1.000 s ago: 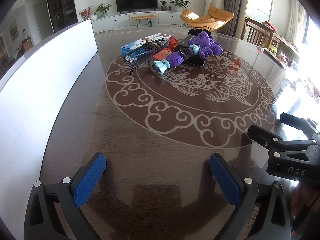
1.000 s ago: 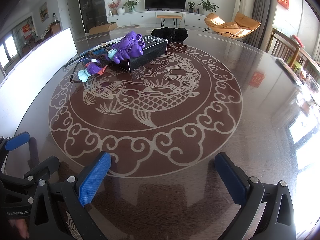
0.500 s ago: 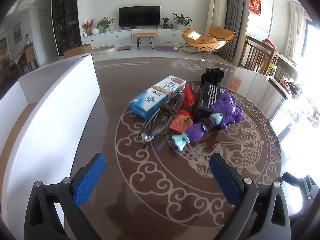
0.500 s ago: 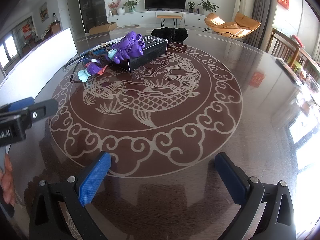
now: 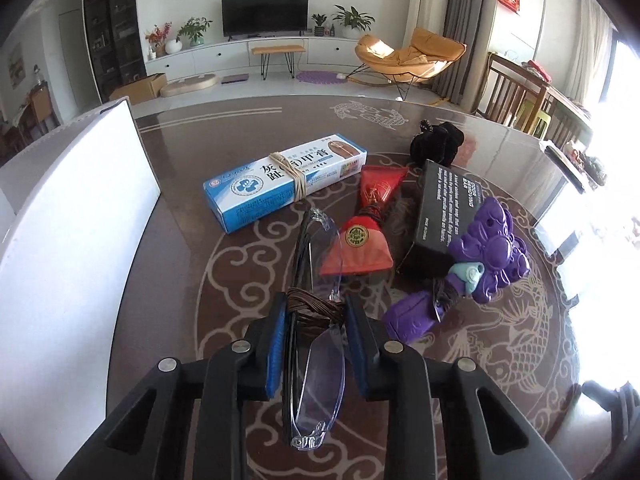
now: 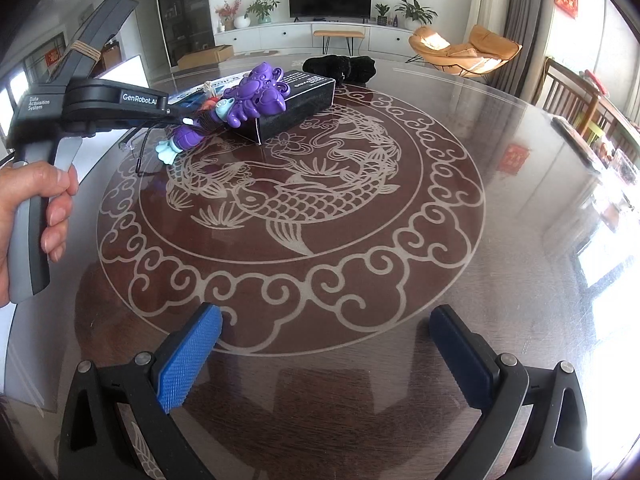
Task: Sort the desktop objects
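Indoors, glossy carp-patterned table [image 6: 360, 208], television [image 5: 265, 14], orange chair [image 5: 408, 56]

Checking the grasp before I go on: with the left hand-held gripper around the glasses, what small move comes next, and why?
Probably lift straight up a little. The left hand-held gripper has just closed on the folded glasses at their cord wrap, and the red pouch lies close beside them.

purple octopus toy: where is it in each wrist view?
Left wrist: the purple plastic octopus toy sits right of centre, leaning on the black printed box, to the right of the left claw.
Right wrist: the toy is upper left, on the same box.
Shared landmark: the black box under it.
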`<action>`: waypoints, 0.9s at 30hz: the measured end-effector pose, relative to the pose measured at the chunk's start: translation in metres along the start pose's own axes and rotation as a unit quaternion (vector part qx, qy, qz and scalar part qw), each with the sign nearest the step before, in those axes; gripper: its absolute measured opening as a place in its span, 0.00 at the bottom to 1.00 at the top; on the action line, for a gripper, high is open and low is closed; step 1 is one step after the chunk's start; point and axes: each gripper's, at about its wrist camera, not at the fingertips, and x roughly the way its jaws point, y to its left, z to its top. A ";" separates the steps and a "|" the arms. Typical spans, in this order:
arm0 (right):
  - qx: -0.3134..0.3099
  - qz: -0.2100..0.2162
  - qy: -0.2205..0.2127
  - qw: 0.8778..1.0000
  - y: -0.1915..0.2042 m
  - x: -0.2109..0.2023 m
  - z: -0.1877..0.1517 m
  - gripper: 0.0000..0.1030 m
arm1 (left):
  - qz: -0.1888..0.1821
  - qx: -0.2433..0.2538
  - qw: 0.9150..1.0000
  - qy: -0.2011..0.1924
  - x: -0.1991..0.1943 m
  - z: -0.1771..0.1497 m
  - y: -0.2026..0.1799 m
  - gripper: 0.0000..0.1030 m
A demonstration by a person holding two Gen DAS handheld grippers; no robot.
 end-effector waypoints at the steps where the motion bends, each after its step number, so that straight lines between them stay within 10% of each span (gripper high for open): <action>1: 0.000 0.000 0.000 1.000 0.000 0.000 0.000 1.00 | -0.004 -0.009 1.000 0.000 -0.009 -0.014 -0.001 0.27; 6: 0.000 0.000 0.000 1.000 0.000 0.000 0.000 1.00 | -0.040 -0.042 0.998 0.009 -0.043 -0.072 -0.003 0.36; 9: 0.000 0.000 0.000 1.000 0.000 0.000 0.000 1.00 | -0.004 -0.011 1.000 0.001 -0.049 -0.084 -0.009 0.90; 27: 0.000 0.000 0.000 1.000 0.000 0.001 0.000 1.00 | 0.032 0.011 0.999 0.030 -0.036 -0.081 -0.011 1.00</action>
